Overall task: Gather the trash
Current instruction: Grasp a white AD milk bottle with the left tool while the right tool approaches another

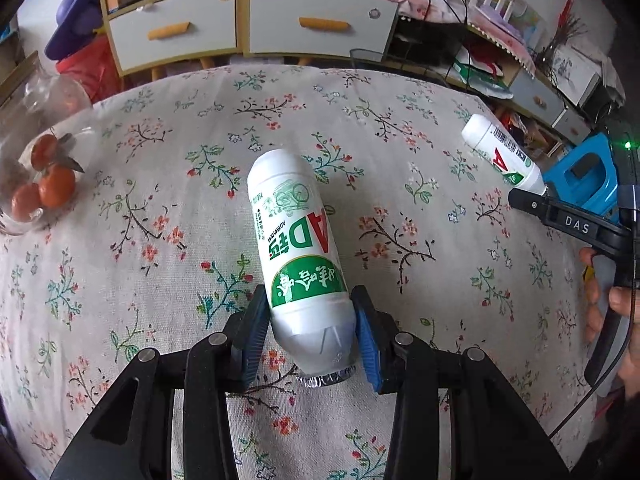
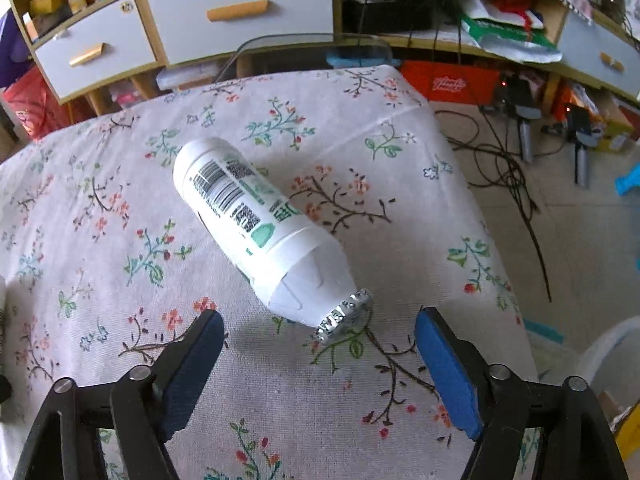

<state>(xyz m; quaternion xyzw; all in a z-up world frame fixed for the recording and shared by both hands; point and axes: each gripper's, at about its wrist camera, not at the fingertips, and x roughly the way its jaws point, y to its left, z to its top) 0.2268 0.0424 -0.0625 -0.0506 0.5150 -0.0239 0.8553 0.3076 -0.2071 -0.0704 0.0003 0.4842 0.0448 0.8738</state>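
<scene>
On the floral tablecloth [image 1: 160,200], the left gripper [image 1: 312,332] has its blue pads clamped on the neck end of a white milk bottle [image 1: 296,248] lying flat. To the right, a second bottle [image 2: 256,220] lies near the table edge, the right gripper [image 2: 320,364] spread wide just short of its foil cap. Next, I'd judge, it must slide forward and close.

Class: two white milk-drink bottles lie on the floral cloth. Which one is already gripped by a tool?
The bottle with the green AD label, pinched near its foil end by the left tool. The barcode-up bottle lies free before the open right tool.
</scene>
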